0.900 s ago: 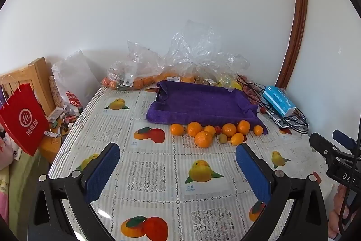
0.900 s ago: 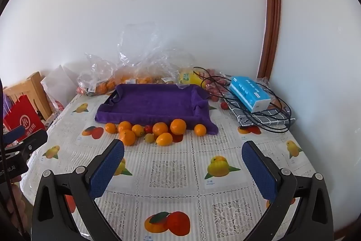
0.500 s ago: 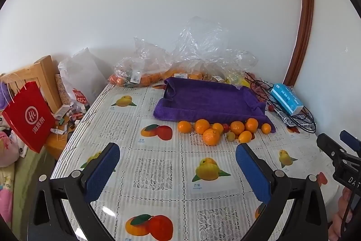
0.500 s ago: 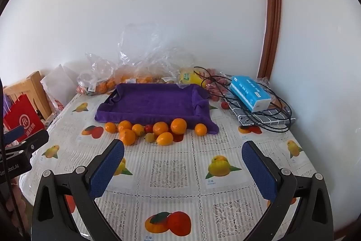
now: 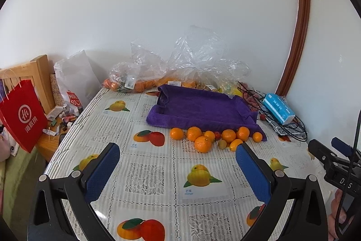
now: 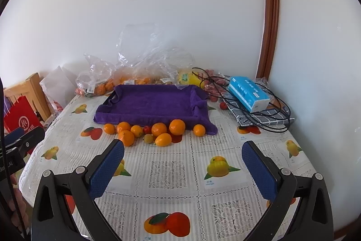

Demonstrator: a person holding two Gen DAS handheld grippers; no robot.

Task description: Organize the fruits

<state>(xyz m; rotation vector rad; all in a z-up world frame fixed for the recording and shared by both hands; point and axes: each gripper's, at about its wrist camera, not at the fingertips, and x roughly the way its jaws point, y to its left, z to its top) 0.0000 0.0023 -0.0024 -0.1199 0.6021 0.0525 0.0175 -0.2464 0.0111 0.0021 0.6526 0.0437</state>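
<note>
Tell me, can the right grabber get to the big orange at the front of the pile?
Probably yes. The right gripper is open and empty, and only bare tablecloth lies between it and the front orange. Nothing covers that orange, though other fruits sit close behind it, and it lies a little left of the jaws.

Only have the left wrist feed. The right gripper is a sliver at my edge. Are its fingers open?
Observer: Yes. In the right wrist view the right gripper is open, with nothing between its fingers, only tablecloth beyond.
Operator: Is there a tray under the purple towel?
Observer: Likely. A dark rim pokes out at the left end of the purple towel.
Operator: What's the yellow thing behind it?
Observer: The yellow item has a green label here. I can't tell what it is.
</note>
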